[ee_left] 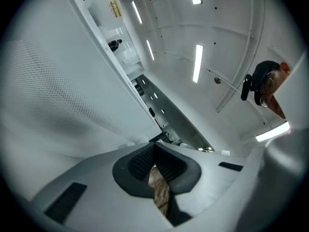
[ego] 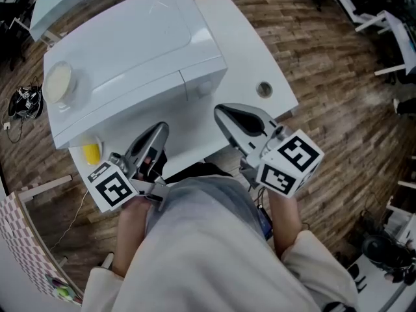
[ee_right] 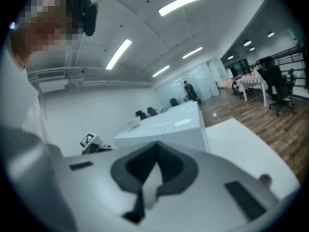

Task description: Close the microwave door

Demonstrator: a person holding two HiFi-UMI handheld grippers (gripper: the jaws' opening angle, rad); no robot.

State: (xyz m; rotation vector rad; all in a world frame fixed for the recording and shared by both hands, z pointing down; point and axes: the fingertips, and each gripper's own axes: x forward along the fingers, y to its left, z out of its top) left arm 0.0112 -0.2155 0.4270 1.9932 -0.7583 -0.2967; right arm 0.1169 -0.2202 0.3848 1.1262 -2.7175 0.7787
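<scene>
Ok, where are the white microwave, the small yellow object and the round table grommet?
White microwave [ego: 130,51]: head view, top panel.
Small yellow object [ego: 91,153]: head view, its middle.
Round table grommet [ego: 264,89]: head view, its centre.

You wear a pale grey top [ego: 201,239] with long cream sleeves [ego: 325,268]. A black headset [ee_right: 83,11] is strapped on your head. Your left gripper [ego: 160,129] and right gripper [ego: 220,112] are built alike. Each has a smooth grey shell that tapers to a point, with dark grey ribbed pads [ee_left: 140,161] lining the jaws and dark rectangular slots [ee_left: 65,203] set into the shell. Each also carries a white cube [ego: 289,162] printed with bold black square markers on its faces.
</scene>
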